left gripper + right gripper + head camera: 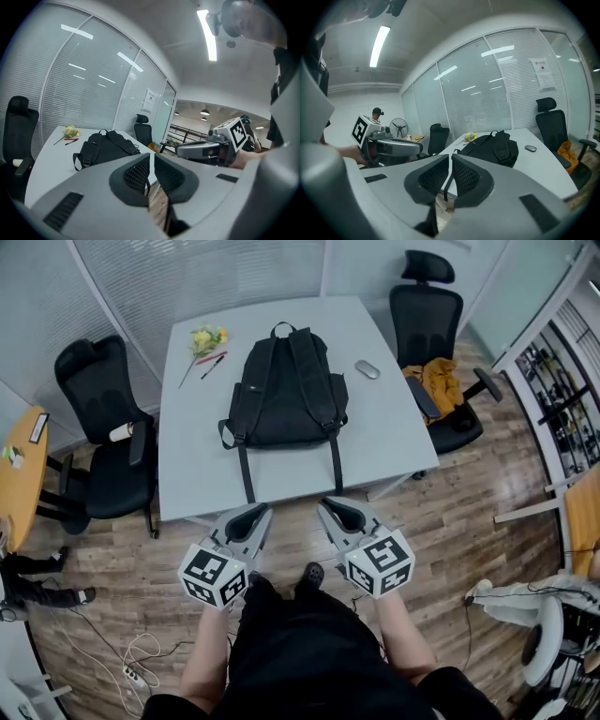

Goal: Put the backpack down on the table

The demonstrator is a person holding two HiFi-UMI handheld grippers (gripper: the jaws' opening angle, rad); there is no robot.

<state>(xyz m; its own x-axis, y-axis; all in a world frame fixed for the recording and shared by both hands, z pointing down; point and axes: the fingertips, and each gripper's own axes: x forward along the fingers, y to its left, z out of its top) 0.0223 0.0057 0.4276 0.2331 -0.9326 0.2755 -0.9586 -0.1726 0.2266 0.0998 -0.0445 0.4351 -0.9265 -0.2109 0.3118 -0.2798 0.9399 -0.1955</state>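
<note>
A black backpack (286, 395) (101, 147) (494, 147) lies flat on the pale grey table (187, 456), shoulder straps up. Its two long thin straps run toward the near edge. My left gripper (260, 512) (152, 157) sits at the end of the left strap (246, 474). Its jaws are closed, with a thin dark strap showing in the slit between them. My right gripper (326, 507) (450, 155) is at the end of the right strap (336, 470) (446, 183), which runs down through its narrow jaw gap. Both grippers hover just off the table's near edge.
A grey mouse (367, 369), yellow flowers (208, 338) and pens (211, 362) lie on the far part of the table. Black office chairs stand at the left (103, 427) and back right (427, 324), the latter with a yellow cloth (439, 381). Cables (141, 652) lie on the wooden floor.
</note>
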